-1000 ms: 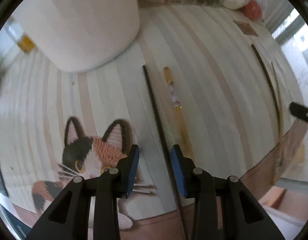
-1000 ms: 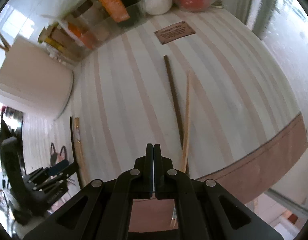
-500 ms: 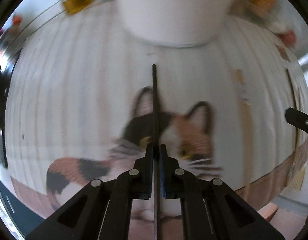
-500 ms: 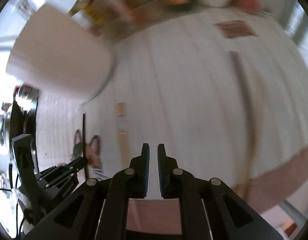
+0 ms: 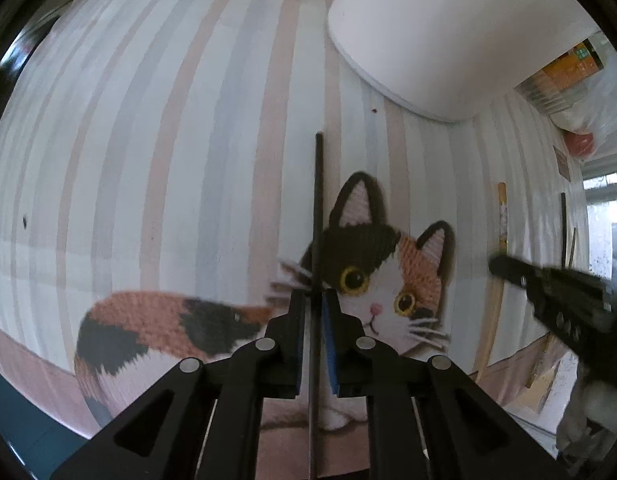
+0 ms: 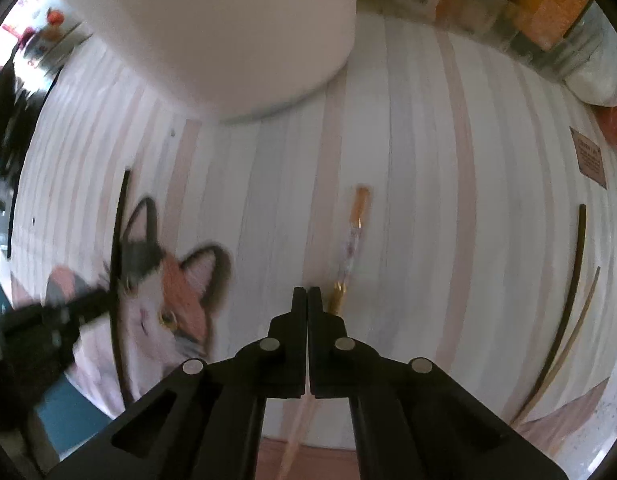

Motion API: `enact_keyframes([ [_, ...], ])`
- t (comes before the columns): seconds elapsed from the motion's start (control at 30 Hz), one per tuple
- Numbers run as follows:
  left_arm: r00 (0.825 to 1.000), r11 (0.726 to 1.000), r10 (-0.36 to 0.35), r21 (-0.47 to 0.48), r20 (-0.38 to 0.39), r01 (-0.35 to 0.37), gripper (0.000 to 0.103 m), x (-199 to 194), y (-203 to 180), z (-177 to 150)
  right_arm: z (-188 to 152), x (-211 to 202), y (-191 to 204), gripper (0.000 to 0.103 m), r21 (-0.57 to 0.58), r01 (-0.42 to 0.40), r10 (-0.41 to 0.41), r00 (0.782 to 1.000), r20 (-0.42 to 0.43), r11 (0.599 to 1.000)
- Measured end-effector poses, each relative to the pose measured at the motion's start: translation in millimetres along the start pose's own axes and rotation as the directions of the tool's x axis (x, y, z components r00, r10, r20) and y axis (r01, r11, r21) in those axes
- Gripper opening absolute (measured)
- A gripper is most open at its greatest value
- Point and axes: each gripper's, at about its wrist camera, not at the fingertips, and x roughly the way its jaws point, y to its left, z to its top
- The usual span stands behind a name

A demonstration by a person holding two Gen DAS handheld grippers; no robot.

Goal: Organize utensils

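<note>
My left gripper [image 5: 315,300] is shut on a black chopstick [image 5: 318,200] that points forward over the cat picture [image 5: 372,276] on the striped mat. The same chopstick shows in the right wrist view [image 6: 118,240], held by the left gripper [image 6: 48,320]. My right gripper [image 6: 307,294] is shut, empty as far as I can see, just left of a decorated amber chopstick [image 6: 350,248] lying on the mat. That chopstick also shows in the left wrist view [image 5: 500,224]. The white utensil holder [image 5: 440,28] stands at the back [image 6: 236,28].
A second dark chopstick [image 6: 576,272] and a pale wooden chopstick [image 6: 568,344] lie at the mat's right side. Boxes and bags [image 6: 548,4] line the back edge. The mat's brown front border [image 6: 308,460] is near the gripper.
My left gripper closed on the black chopstick and swung it left over the cat picture. My right gripper moved left from the right-hand pair to the amber chopstick, opening slightly and shutting again.
</note>
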Motion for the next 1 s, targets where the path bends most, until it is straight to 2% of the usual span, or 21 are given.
enact_keyframes([
  [0.13,1.0,1.0,0.003,0.027,-0.008,-0.003,0.009,2,-5,21,-5,-20,-19,0.002,0.064,-0.097,0.094,0.994,0.047,0.993],
  [0.2,1.0,0.999,0.013,0.037,-0.009,-0.012,0.009,1,-14,21,-3,-30,-28,0.01,0.114,-0.141,0.133,0.989,0.071,0.983],
  [0.23,1.0,0.999,0.021,0.048,-0.008,-0.021,0.009,2,-16,25,-2,-33,-31,0.02,0.131,-0.151,0.14,0.986,0.089,0.98],
  [0.27,0.999,0.998,0.036,0.061,-0.008,-0.035,0.009,5,-23,29,1,-37,-34,0.027,0.145,-0.14,0.126,0.986,0.106,0.979],
  [0.4,0.996,0.99,0.094,0.106,-0.003,-0.094,0.009,9,-38,38,11,-29,-41,0.031,0.167,-0.105,0.093,0.993,0.078,0.98],
  [0.53,0.989,0.979,0.149,0.135,0.021,-0.15,0.003,21,-63,56,21,-9,-39,0.029,0.16,-0.034,0.029,0.999,0.033,0.987],
  [0.6,0.989,0.98,0.147,0.131,0.029,-0.15,0.003,26,-70,60,25,-6,-35,0.009,0.138,0.022,-0.026,0.999,0.03,0.99],
  [0.7,0.988,0.98,0.147,0.125,0.048,-0.152,0.003,25,-73,63,29,-2,-24,0.007,0.129,0.036,-0.041,0.998,0.039,0.991],
  [0.8,0.988,0.983,0.133,0.114,0.075,-0.141,0.003,12,-70,63,26,-3,-20,0.006,0.132,0.011,-0.02,0.997,0.069,0.991],
  [0.83,0.988,0.984,0.129,0.11,0.09,-0.138,0.003,4,-68,62,25,-6,-18,0.0,0.135,-0.008,-0.004,0.996,0.087,0.991],
  [1.0,0.98,0.985,0.112,0.111,0.166,-0.132,0.002,-34,-70,55,12,-39,-16,0.0,0.127,-0.077,0.052,0.981,0.185,0.989],
])
